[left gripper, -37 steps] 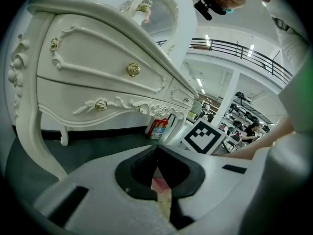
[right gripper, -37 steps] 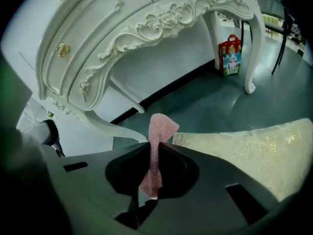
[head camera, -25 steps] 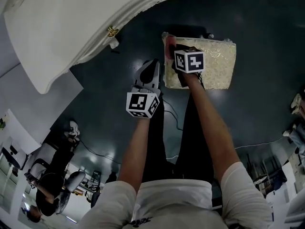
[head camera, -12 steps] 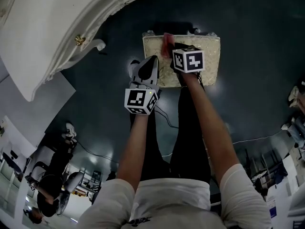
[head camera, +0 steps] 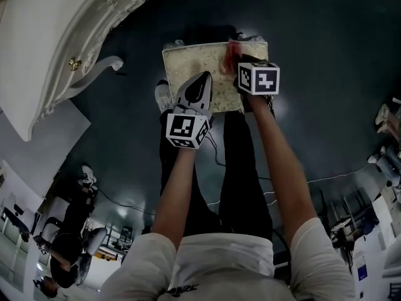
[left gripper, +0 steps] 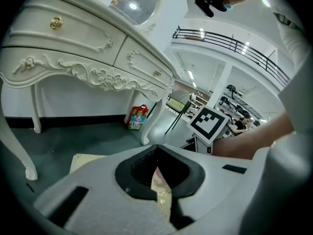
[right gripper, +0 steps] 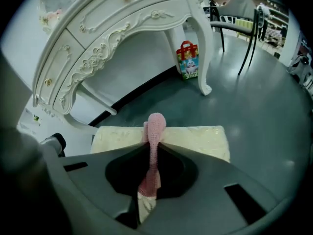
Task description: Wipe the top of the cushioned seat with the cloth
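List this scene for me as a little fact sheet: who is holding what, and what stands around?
Seat: cream patterned rectangular cushioned seat on the dark floor
Right tool: shut on a pink knitted cloth, over the seat's top
Left tool: jaws close together, nothing gripped, above the seat's near edge
Cloth touching seat: cannot tell
Nearby: white carved dressing table with gold knobs; red gift bag by its leg

Ornate white dresser (head camera: 44, 36) w/ gold knobs, dark glossy floor (head camera: 326, 74), red gift bag (right gripper: 188, 58) by leg.
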